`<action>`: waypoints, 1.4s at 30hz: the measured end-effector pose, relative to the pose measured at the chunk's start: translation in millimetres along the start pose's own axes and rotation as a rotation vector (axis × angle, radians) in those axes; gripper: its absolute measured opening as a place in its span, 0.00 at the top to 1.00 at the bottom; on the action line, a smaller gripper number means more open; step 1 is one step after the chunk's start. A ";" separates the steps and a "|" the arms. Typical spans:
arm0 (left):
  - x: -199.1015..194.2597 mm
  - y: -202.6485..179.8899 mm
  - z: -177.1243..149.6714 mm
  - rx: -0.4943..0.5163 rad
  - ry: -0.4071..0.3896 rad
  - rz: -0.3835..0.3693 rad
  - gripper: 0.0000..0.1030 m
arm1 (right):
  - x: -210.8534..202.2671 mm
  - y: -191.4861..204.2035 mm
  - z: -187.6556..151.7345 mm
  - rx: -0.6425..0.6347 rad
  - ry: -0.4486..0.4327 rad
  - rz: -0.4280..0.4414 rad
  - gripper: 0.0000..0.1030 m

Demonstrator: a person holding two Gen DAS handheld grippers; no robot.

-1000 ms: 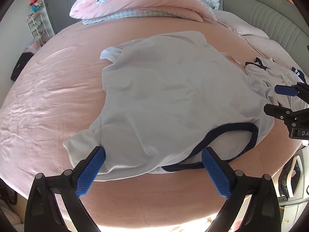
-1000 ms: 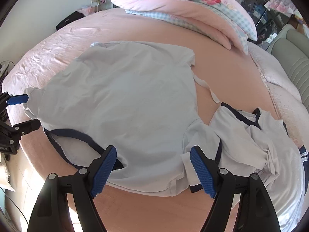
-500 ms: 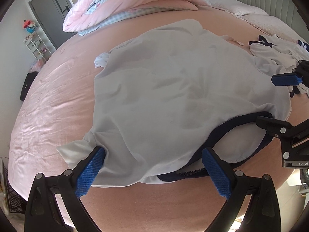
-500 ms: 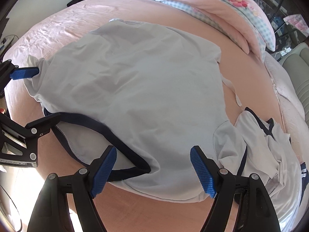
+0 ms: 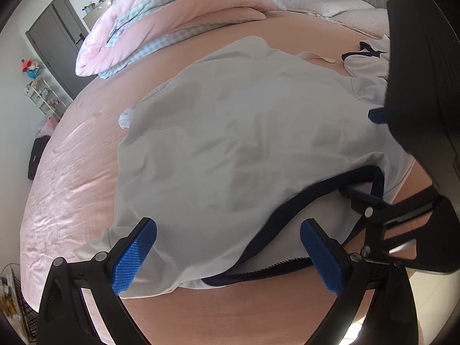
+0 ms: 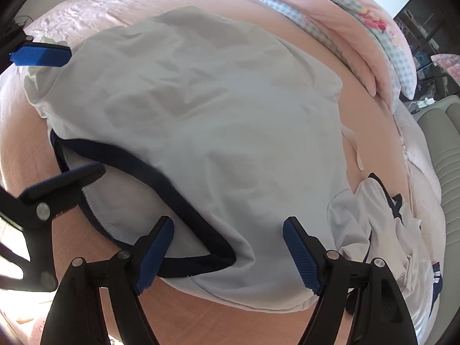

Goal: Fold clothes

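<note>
- The bed [image 5: 72,178], under its pink sheet, carries everything. The light T-shirt [image 5: 244,143] lies spread flat across the middle, navy collar [image 5: 302,210] toward you at the near edge.
- Over the last second both grippers have moved in low over the collar end, and the shirt now fills each view. Judged from this, you are lining up a grasp at the shoulders; no fold is visible in the shirt.
- A second heap of clothes [image 6: 382,224], white with navy trim, lies crumpled just beside the shirt's right side. Only the right wrist view shows it plainly; in the left wrist view the right gripper's body hides most of it.
- Left gripper [image 5: 228,254]: fingers apart, holding nothing, straddling the hem beside the collar. Only the left wrist view shows the far sleeve [image 5: 126,118] bunched on the sheet.
- Right gripper [image 6: 228,251]: fingers apart, holding nothing, over the collar's right end. This view also shows the left gripper's pads close by, so keep the two tools clear of each other.
</note>
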State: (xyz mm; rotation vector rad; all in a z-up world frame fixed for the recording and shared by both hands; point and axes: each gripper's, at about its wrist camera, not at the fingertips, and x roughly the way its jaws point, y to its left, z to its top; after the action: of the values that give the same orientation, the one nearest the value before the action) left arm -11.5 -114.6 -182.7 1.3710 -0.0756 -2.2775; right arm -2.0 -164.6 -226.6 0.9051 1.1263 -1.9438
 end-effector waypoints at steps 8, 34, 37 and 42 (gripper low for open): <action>9.1 -20.3 -11.2 0.126 0.008 0.085 0.01 | 4.1 -17.8 -4.5 0.034 0.005 -0.080 0.46; 12.6 13.2 5.6 -0.139 0.000 0.084 0.01 | -35.4 -38.9 -11.6 0.235 -0.107 0.039 0.91; 18.8 18.8 2.0 -0.182 0.044 0.067 0.01 | -37.9 -42.5 -12.9 0.259 -0.108 0.055 0.91; 17.8 30.4 -6.3 -0.248 0.059 0.027 0.01 | -40.2 -46.0 -14.9 0.286 -0.114 0.062 0.91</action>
State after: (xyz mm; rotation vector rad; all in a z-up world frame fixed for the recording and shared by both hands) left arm -1.8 -147.8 -191.7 1.2961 0.2001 -2.1391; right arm -16.6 -125.0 -180.0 0.9505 0.7581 -2.1102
